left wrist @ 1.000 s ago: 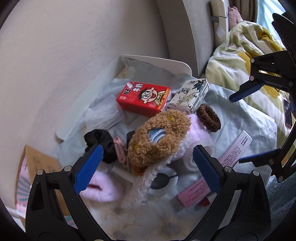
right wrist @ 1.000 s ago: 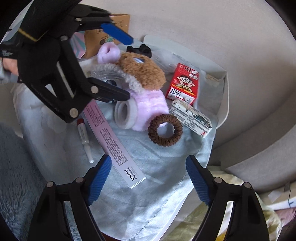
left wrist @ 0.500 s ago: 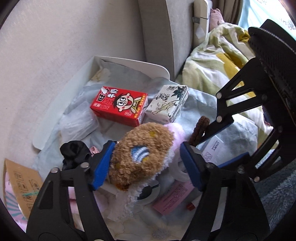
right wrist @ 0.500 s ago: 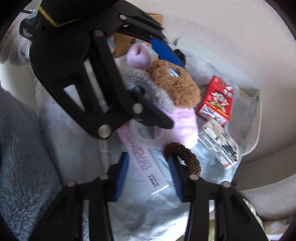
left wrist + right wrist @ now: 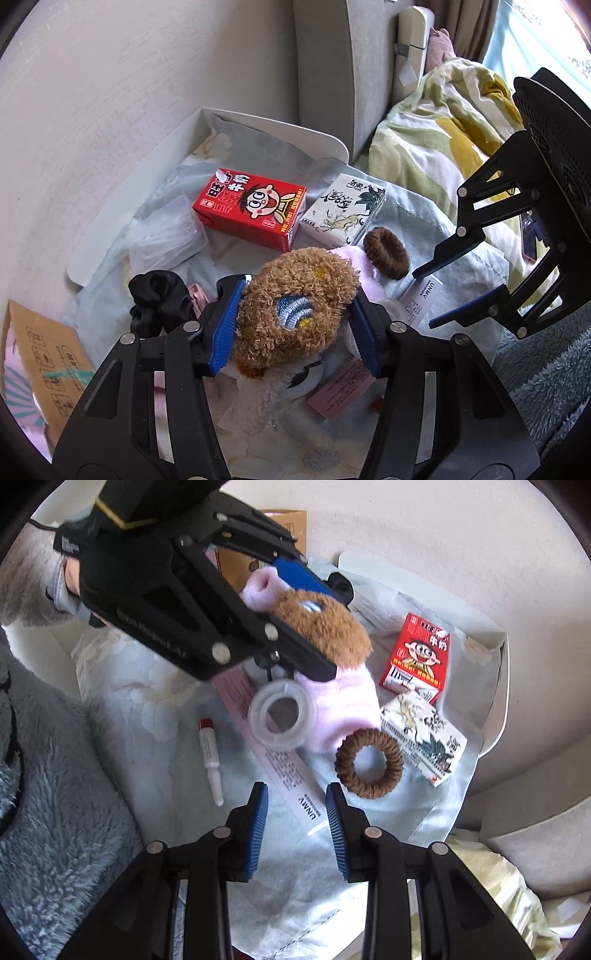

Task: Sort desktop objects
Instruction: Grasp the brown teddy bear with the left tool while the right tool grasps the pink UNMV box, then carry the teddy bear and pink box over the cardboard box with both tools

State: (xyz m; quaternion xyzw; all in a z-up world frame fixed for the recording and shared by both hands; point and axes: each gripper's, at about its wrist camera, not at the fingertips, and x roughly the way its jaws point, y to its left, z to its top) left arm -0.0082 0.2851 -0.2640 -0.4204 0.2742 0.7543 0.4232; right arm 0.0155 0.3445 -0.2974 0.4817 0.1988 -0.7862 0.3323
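Left tool [image 5: 295, 325], jaws just closed, clamps the brown plush toy [image 5: 295, 310]. Right tool [image 5: 297, 812], also narrowing, straddles the pink box [image 5: 284, 771], grip unconfirmed; sorting likely begins.

Cloth-draped white tray [image 5: 325, 134], cluttered

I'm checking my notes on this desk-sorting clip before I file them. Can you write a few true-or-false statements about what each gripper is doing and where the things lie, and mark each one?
1. The left gripper has its pads against the brown plush. True; its jaws have just been closing on it.
2. The right gripper straddles the brown hair tie. False; the end of the long pink box lies between its pads.
3. The red milk carton stands upright. False; it lies flat.
4. The tape roll rests beside the pink fluffy band. True.
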